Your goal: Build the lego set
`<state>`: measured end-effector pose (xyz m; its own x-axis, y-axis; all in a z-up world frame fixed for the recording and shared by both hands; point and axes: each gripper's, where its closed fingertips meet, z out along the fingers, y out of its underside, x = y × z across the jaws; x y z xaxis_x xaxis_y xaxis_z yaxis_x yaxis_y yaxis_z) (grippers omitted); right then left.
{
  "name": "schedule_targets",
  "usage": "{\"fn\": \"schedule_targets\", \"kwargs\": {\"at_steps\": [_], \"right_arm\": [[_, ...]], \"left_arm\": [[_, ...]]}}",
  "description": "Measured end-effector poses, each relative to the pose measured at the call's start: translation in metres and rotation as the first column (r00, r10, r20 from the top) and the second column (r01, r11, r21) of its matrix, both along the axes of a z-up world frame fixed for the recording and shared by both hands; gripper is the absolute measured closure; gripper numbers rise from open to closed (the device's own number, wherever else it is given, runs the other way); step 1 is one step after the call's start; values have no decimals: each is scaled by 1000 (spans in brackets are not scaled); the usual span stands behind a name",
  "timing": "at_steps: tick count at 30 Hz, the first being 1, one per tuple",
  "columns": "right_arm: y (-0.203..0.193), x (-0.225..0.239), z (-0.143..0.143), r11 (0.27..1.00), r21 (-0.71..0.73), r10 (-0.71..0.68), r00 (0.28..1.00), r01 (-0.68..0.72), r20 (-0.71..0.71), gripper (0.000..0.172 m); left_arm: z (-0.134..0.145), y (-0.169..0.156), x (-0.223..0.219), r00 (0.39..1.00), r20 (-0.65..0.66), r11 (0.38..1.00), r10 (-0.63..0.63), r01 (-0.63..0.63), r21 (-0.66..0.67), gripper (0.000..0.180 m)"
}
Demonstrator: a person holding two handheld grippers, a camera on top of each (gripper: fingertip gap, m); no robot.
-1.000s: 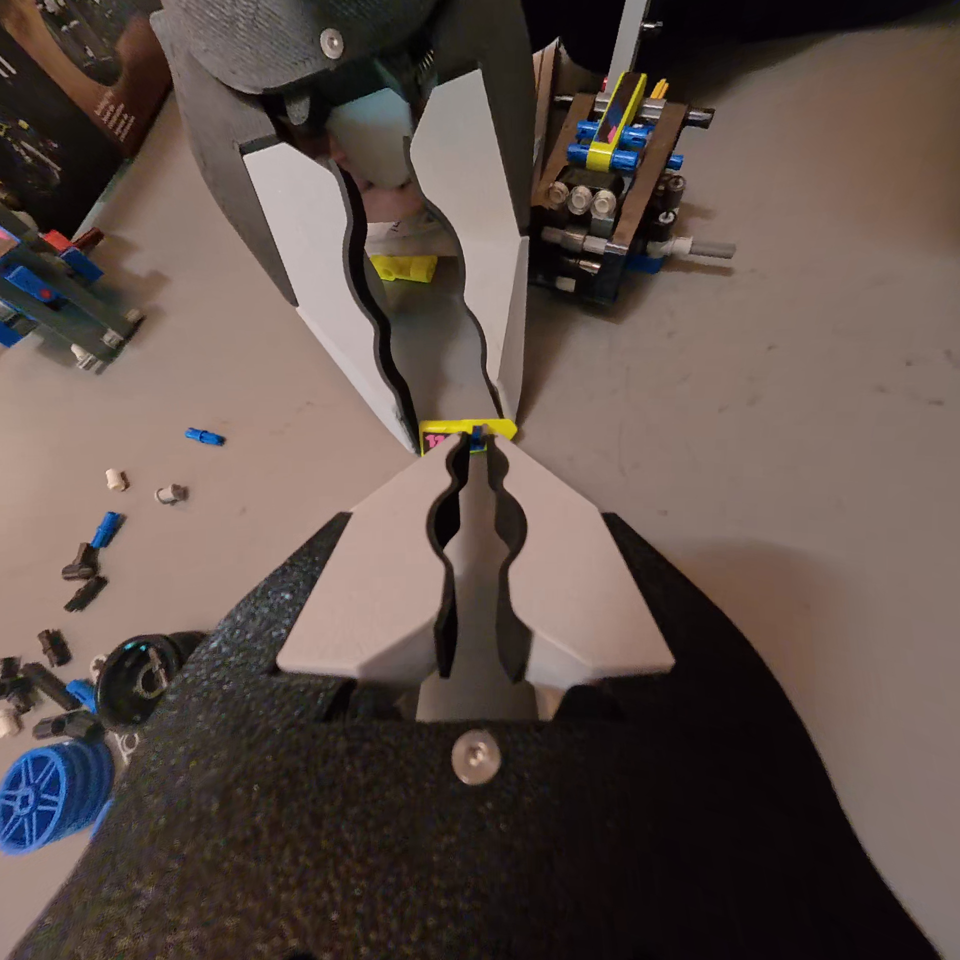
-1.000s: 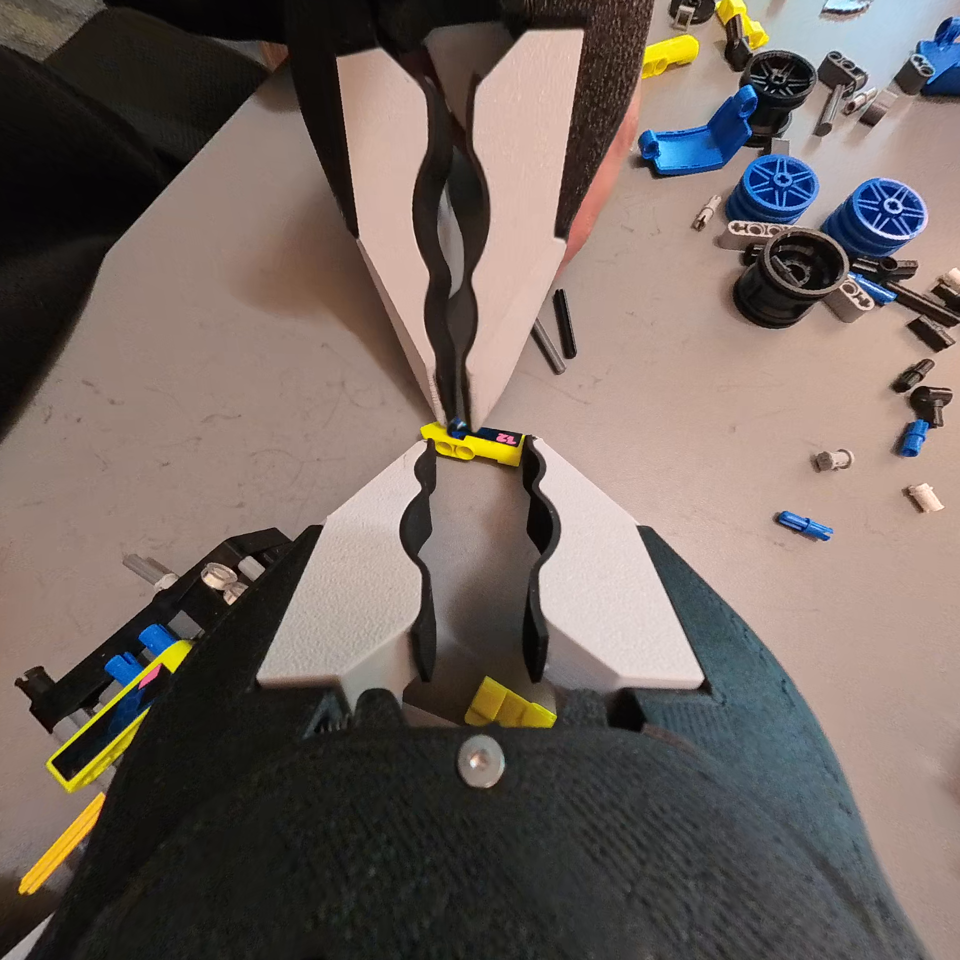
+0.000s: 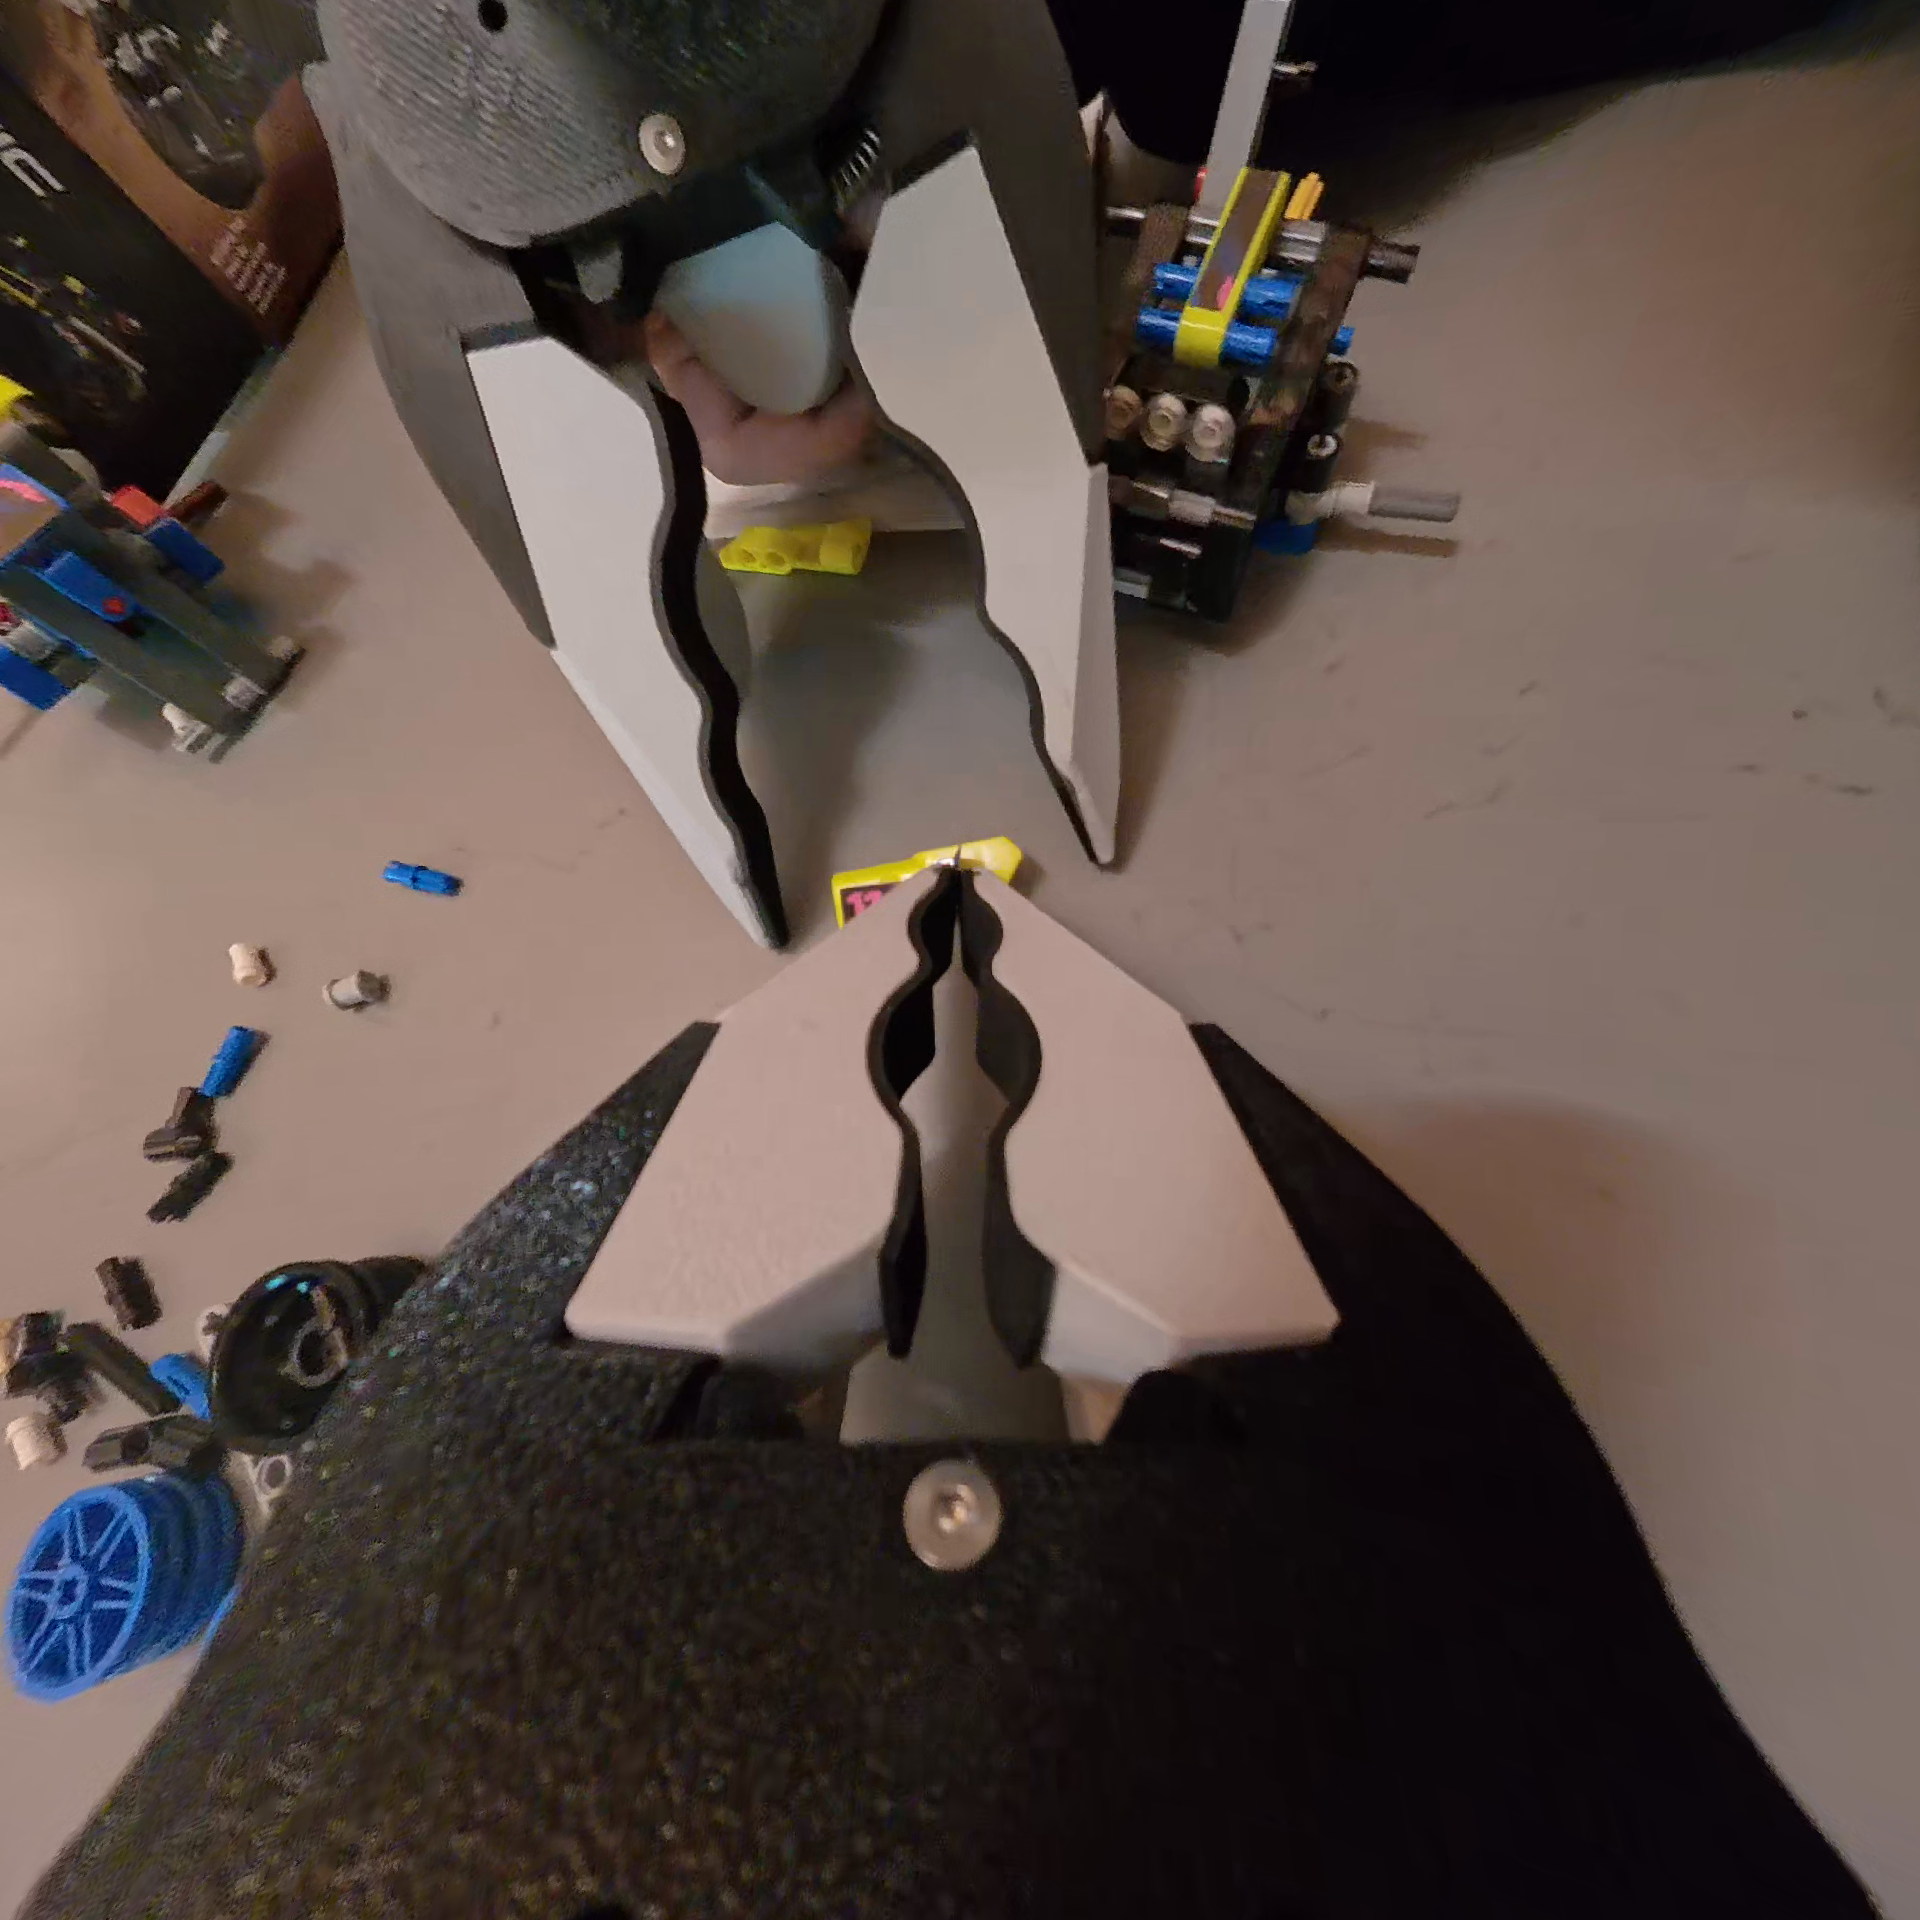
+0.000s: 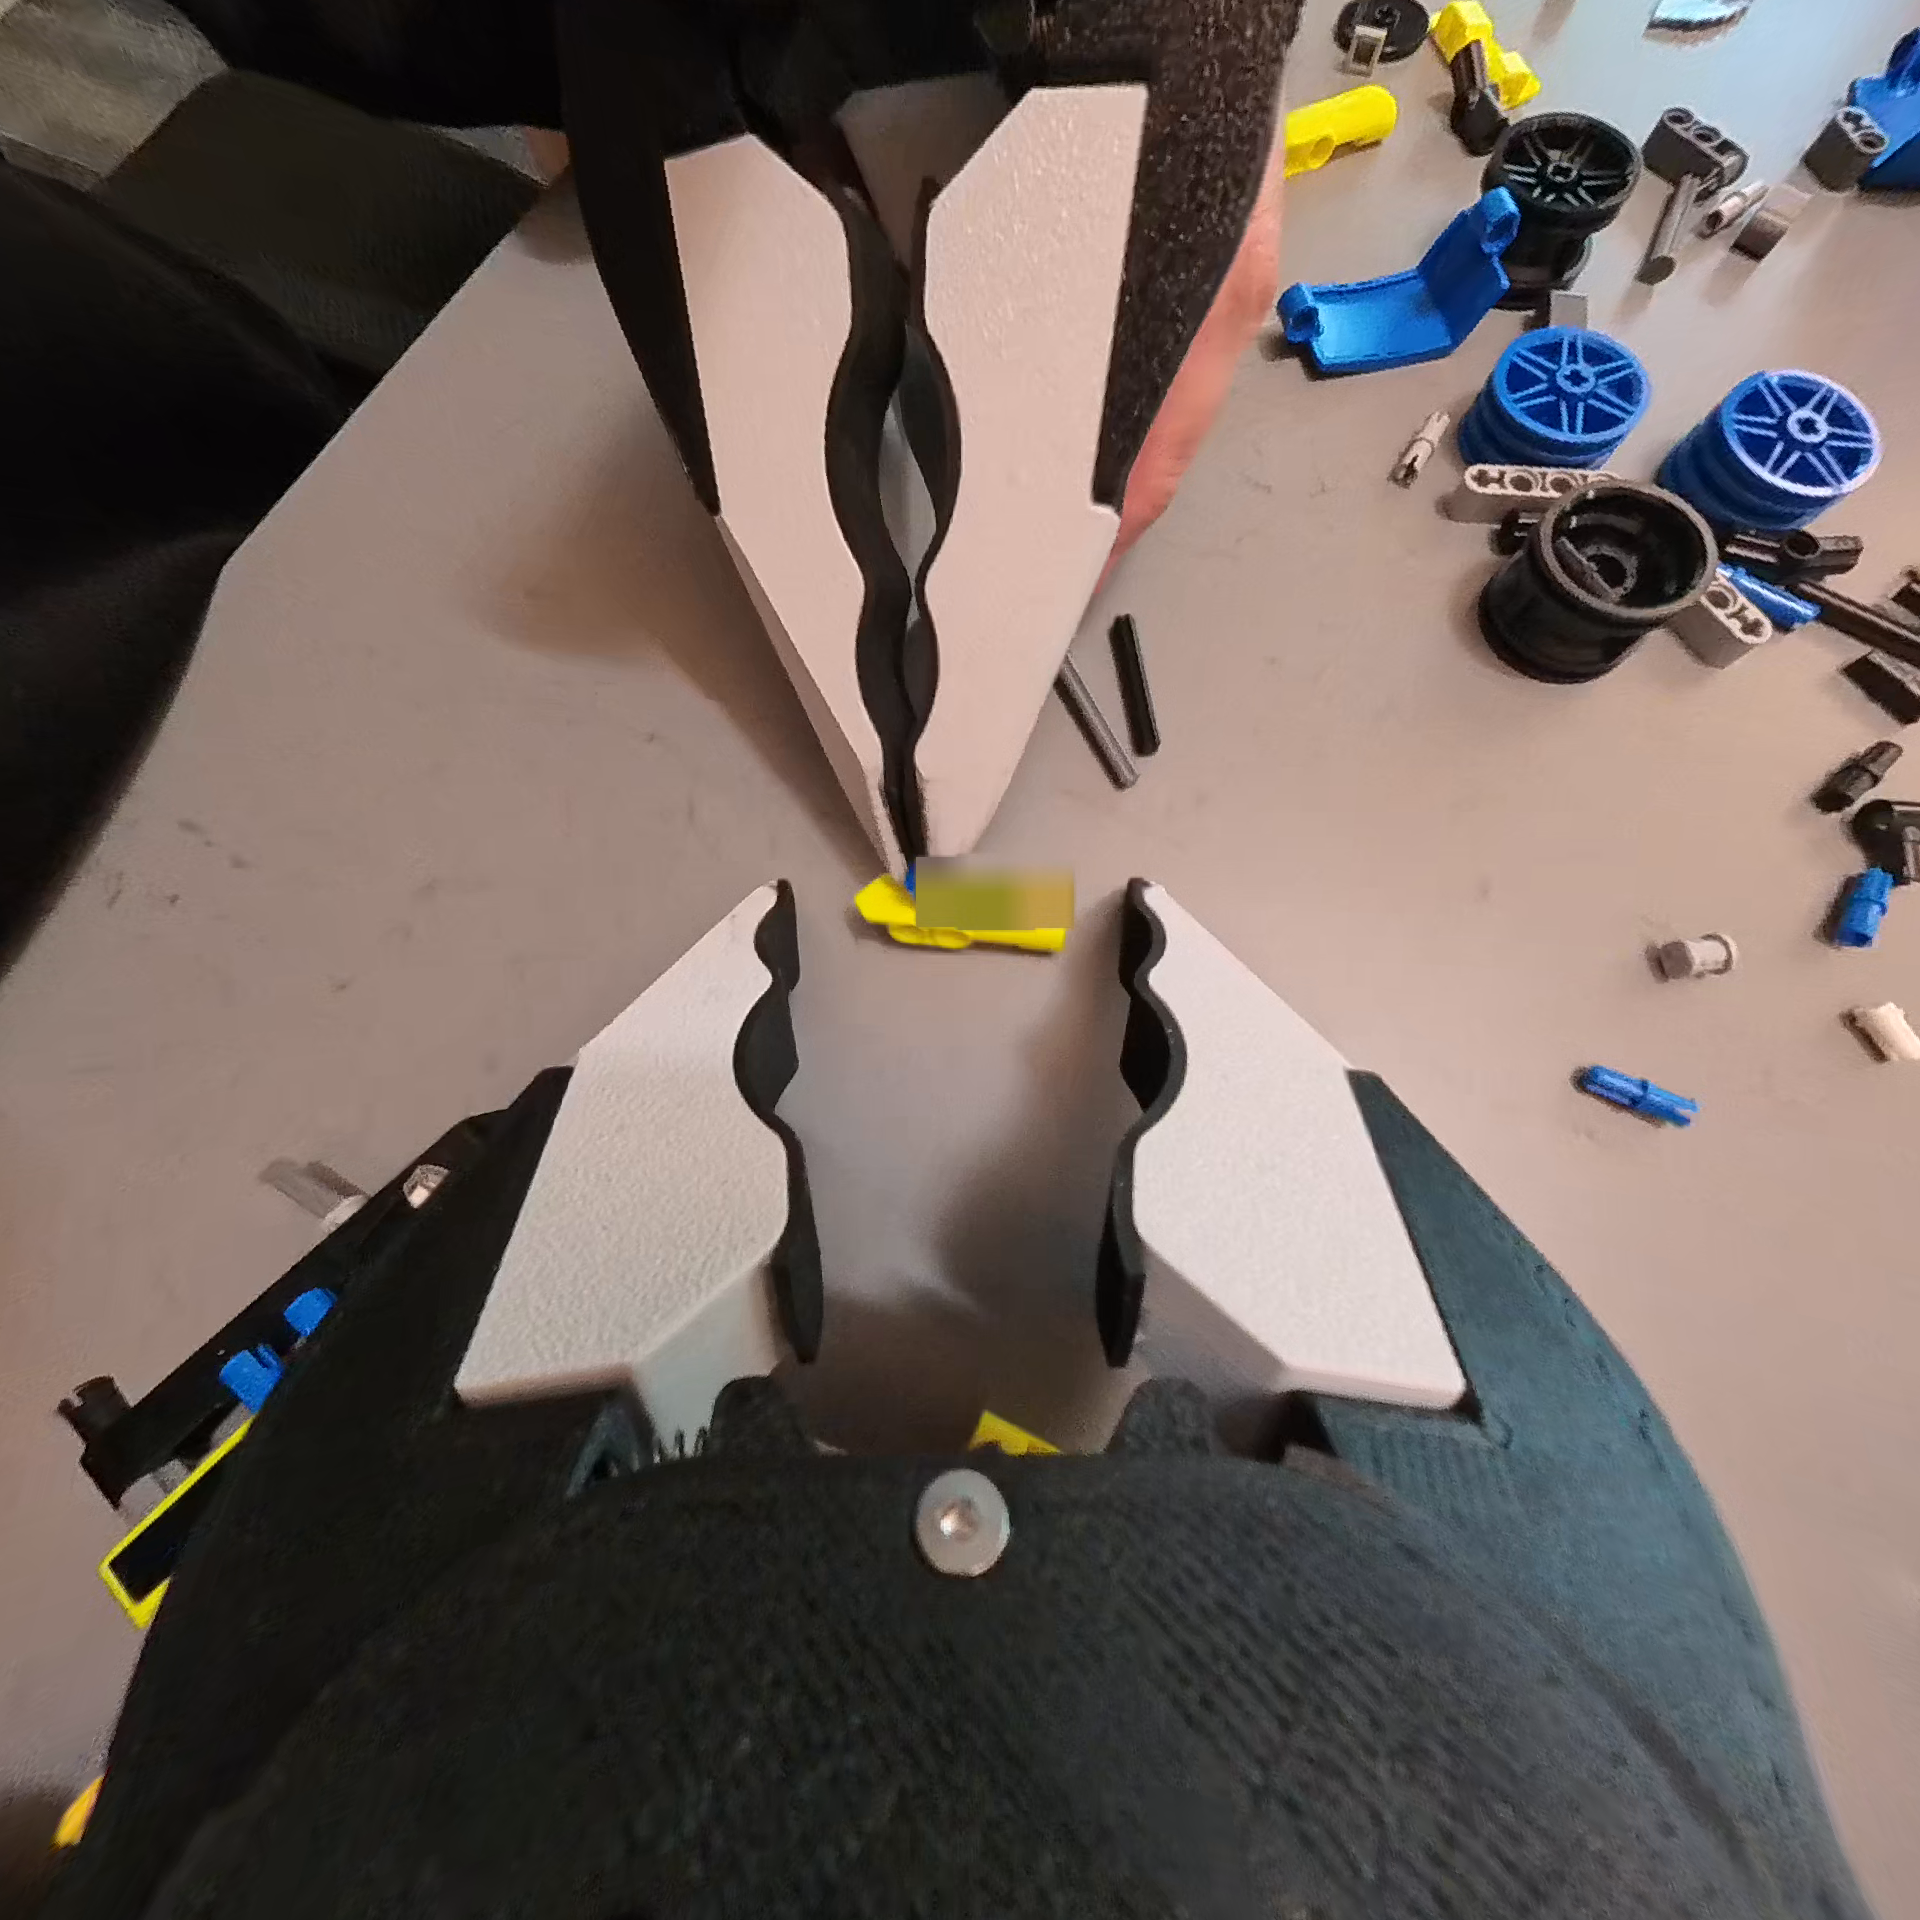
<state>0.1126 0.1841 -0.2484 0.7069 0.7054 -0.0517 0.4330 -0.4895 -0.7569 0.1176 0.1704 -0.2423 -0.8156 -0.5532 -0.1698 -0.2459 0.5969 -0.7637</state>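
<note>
Fingers [image 4: 665, 1143] of the right gripper [image 4: 958, 894] now stand wide apart. One second ago they were much closer and their tips flanked the yellow piece [image 4: 883, 906] tightly. Now there is bare table [image 4: 416, 831] between each tip and the piece, so this gripper touches nothing. The piece lies flat on the table between the two open tips, near them but apart from both.

At the left gripper [image 3: 954, 883] we see the opposite change. Its fingers had a narrow gap before, with a small blue part visible between the tips. Now they are drawn almost fully together, with only a thin dark slit between them. The tips come down on the far end of the yellow piece. In the right wrist view, a bit of blue [image 4: 911, 878] shows just at that spot. We cannot tell if the tips pinch this blue part or only rest on it.

So the left gripper is now the only one in contact with the piece. A second yellow piece [image 3: 795, 545] lies behind the right gripper, and a loose blue pin [image 3: 421, 878] lies well apart.
</note>
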Motion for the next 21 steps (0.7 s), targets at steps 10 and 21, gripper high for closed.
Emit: {"fn": "schedule_targets", "kwargs": {"at_steps": [10, 21], "right_arm": [[4, 1, -1, 1000, 21, -17, 1000, 17, 27, 132], [4, 0, -1, 1000, 20, -15, 1000, 14, 25, 132]], "left_arm": [[0, 1, 1, 1000, 5, 1000, 7, -7, 17, 180], [1, 2, 0, 1000, -10, 999, 19, -18, 27, 180]]}}
